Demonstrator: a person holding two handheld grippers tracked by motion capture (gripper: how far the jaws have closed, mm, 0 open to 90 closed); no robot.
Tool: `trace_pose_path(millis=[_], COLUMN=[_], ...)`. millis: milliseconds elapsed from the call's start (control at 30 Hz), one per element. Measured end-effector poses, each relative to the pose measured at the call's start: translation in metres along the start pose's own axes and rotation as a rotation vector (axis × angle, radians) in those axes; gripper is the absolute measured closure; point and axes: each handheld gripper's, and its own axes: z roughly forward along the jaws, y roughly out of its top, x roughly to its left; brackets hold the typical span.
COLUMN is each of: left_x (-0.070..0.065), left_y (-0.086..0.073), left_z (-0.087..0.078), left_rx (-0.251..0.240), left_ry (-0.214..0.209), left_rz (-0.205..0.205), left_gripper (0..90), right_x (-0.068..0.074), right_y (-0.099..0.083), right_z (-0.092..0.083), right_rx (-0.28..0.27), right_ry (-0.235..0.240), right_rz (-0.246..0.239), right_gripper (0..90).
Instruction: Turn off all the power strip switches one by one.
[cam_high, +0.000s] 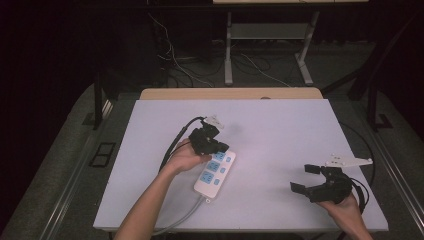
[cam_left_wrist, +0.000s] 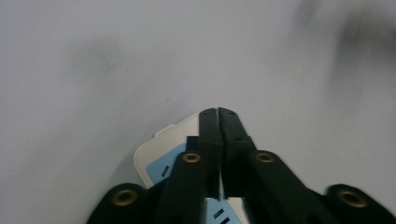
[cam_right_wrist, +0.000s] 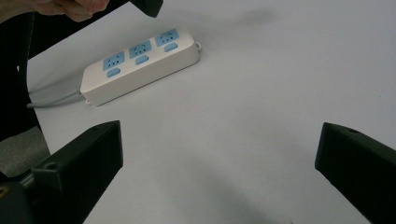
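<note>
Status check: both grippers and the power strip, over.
Left gripper shut, empty, over the far end of the power strip. Right gripper open, empty, well clear of it. Strip flat on the table, nothing blocking.

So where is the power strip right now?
In the high view the power strip lies left of centre on the white table, directly under the closed left gripper, its cable running toward the near edge.

A white power strip (cam_right_wrist: 140, 65) lies flat beyond the wide-apart jaws.
</note>
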Motion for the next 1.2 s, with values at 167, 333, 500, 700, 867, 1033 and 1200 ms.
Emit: trace_pose_path(millis=[167,333,500,700,867,1033,1200], left_x=[-0.003,-0.005,-0.010,-0.009,-0.010,-0.010,-0.014], left_y=[-0.003,-0.009,-0.016,-0.033,-0.051,-0.068,-0.088], left_z=[-0.014,-0.030,-0.040,-0.057,-0.072,-0.082,-0.091], left_rx=[-0.038,-0.070,-0.052,-0.085,-0.124,-0.166,-0.223], left_ry=[0.013,0.007,0.060,0.090,0.102,0.111,0.114], left_rz=[0.002,-0.013,-0.035,-0.076,-0.106,-0.134,-0.169], left_gripper=[68.0,35.2,1.0,0.0,0.0,0.0,0.0], right_x=[0.000,0.001,0.001,0.002,0.002,0.003,0.003], right_y=[0.000,0.000,0.000,0.000,0.001,0.001,0.000], right_z=[0.000,0.000,0.000,-0.001,0.000,0.001,0.001], right_rx=[-0.001,-0.001,-0.002,-0.008,-0.003,-0.002,0.001], right_ry=[0.000,0.000,-0.001,-0.001,0.000,0.002,0.004], right_rz=[0.000,0.001,0.003,-0.002,-0.002,-0.003,-0.003], right_gripper=[0.8,0.8,0.8,0.8,0.8,0.8,0.8])
